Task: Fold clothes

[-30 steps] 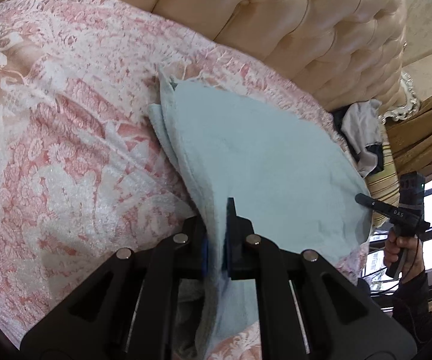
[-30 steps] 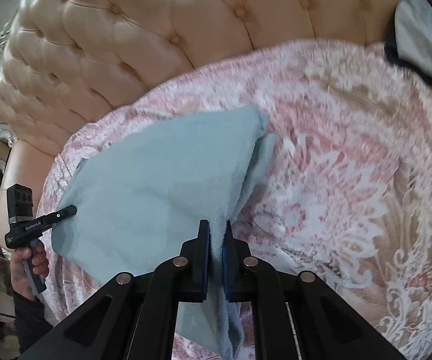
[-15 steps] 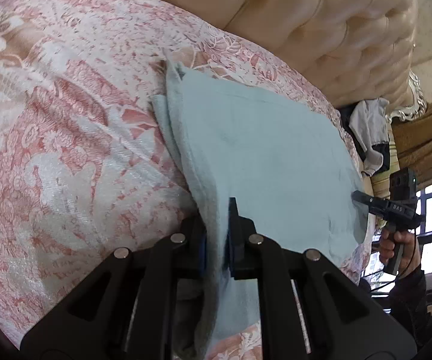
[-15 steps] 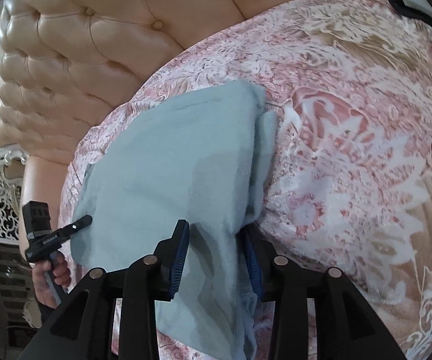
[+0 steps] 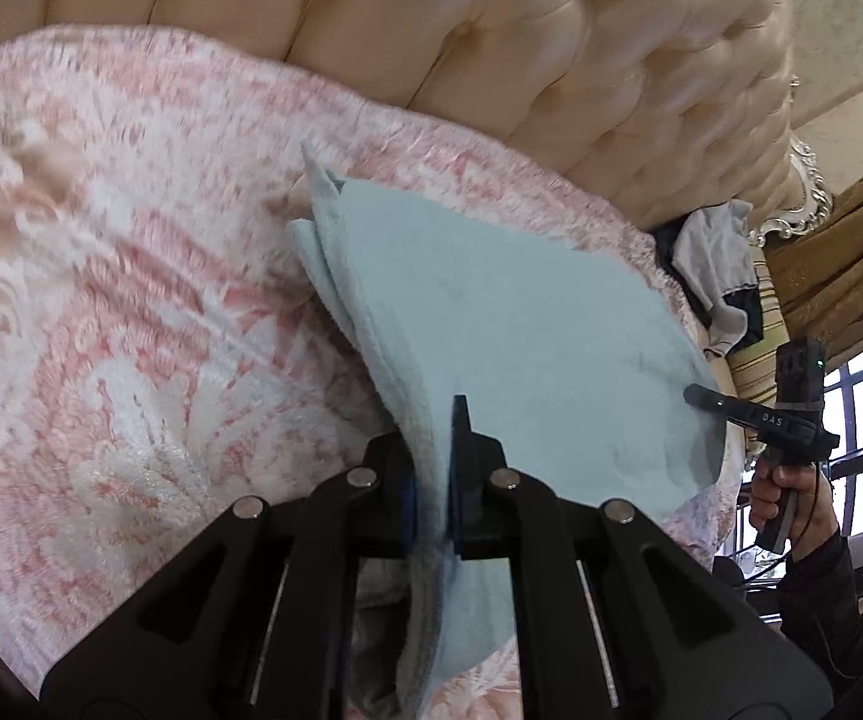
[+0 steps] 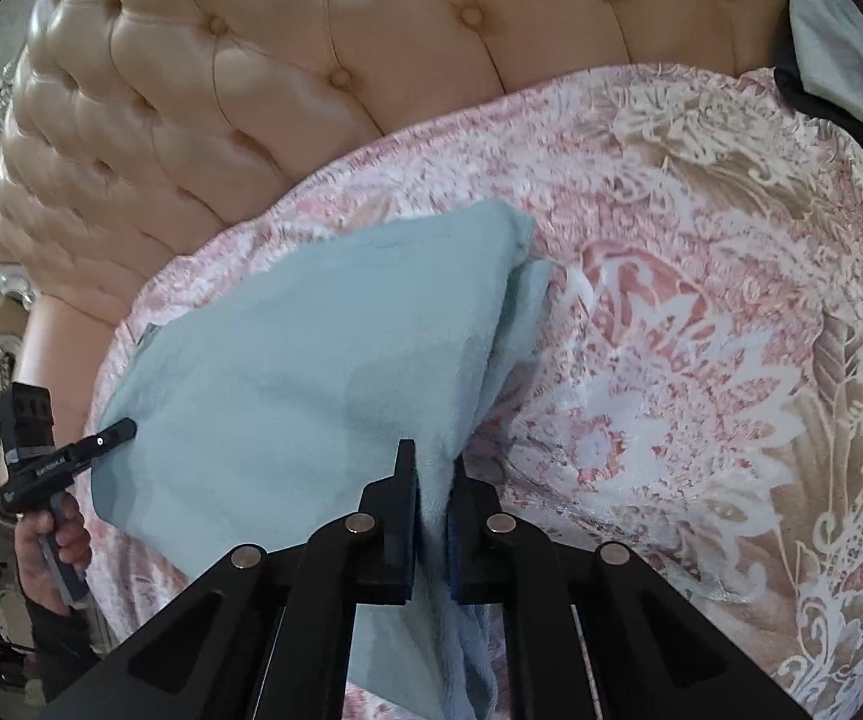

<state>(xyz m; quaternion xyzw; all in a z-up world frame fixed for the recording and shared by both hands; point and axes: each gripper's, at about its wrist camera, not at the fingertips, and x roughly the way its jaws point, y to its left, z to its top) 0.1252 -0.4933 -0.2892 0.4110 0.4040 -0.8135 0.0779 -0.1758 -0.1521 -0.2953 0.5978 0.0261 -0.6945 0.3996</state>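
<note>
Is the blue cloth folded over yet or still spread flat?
Folded: the blue cloth lies doubled, layered edges showing at its far corner, both near corners pinched by the left gripper and right gripper.

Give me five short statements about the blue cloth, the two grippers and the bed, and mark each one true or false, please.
1. The left gripper is shut on the light blue cloth. True.
2. The right gripper is wide open, clear of the cloth. False: its jaws pinch the cloth's near edge.
3. The cloth lies on a pink patterned bedspread. True.
4. The headboard is dark wood. False: it is beige tufted upholstery.
5. The cloth is a single flat layer. False: layered edges show at its far corner.
</note>
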